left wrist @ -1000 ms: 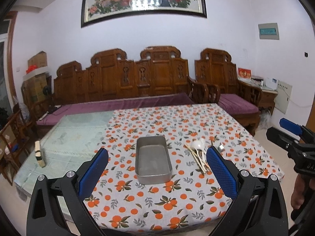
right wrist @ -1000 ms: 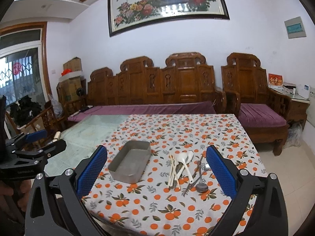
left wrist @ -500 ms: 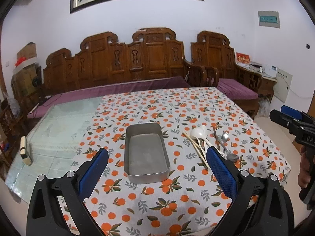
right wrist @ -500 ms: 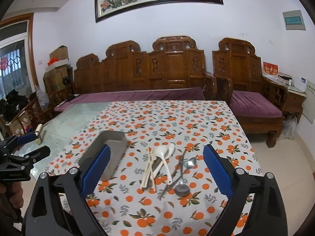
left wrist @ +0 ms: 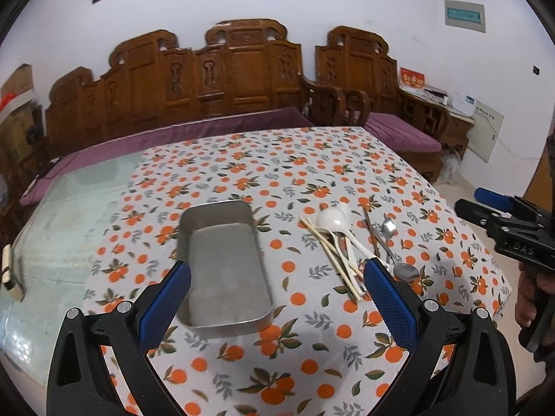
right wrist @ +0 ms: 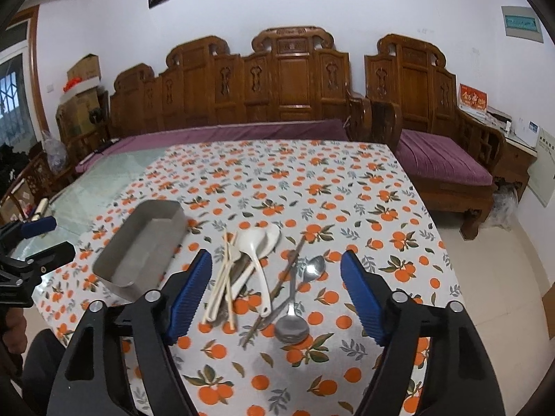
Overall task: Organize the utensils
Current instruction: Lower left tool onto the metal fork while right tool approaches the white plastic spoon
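An empty metal tray lies on the orange-print tablecloth. To its right is a pile of utensils: white spoons, pale chopsticks, dark chopsticks and metal spoons. My left gripper is open and empty, above the tray's near end. My right gripper is open and empty, just above the utensil pile, the utensils between its fingers.
The table's left part is bare glass, with a small block near its edge. A carved wooden sofa with purple cushions stands behind the table, an armchair to the right. The floor lies beyond the right table edge.
Both grippers have moved forward and down toward the table. The tray and the utensils now look larger and nearer. Nothing on the table has moved.
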A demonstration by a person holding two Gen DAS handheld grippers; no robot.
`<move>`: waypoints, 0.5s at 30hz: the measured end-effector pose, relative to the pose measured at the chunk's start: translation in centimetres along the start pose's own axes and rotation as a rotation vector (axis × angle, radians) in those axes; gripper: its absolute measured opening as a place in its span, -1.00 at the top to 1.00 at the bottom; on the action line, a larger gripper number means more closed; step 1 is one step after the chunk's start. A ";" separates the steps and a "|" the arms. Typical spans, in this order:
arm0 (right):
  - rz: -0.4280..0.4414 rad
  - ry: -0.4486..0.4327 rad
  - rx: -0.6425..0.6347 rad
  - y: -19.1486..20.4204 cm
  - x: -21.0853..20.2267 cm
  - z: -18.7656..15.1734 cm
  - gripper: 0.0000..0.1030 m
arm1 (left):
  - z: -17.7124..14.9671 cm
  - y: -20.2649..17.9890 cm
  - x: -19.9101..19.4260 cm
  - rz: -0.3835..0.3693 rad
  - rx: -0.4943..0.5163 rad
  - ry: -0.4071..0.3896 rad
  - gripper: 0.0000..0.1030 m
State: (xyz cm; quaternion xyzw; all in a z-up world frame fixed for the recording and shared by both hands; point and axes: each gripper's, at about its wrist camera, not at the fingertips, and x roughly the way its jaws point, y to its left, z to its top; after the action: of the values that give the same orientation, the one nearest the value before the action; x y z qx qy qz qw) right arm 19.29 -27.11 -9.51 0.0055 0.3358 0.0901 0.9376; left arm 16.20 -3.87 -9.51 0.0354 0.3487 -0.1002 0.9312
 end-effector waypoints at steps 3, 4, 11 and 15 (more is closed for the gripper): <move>-0.002 0.032 0.003 -0.7 1.3 -0.3 -0.38 | 0.2 -0.6 1.4 -0.026 0.004 0.023 -0.87; -0.004 0.042 0.003 -0.8 1.5 -0.4 -0.36 | 0.3 -0.8 1.9 -0.038 0.005 0.031 -0.87; -0.015 0.091 0.009 -2.4 3.0 -1.1 -0.27 | 1.2 -3.1 6.1 -0.115 0.021 0.104 -0.75; -0.015 0.128 0.026 -3.4 4.2 -1.6 -0.19 | 1.2 -4.2 8.8 -0.165 0.025 0.159 -0.52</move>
State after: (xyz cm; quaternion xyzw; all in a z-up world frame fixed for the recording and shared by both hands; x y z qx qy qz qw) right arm 22.00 -29.83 -13.62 0.0093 0.3964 0.0791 0.9146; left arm 22.58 -9.61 -14.32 0.0259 0.4220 -0.1775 0.8887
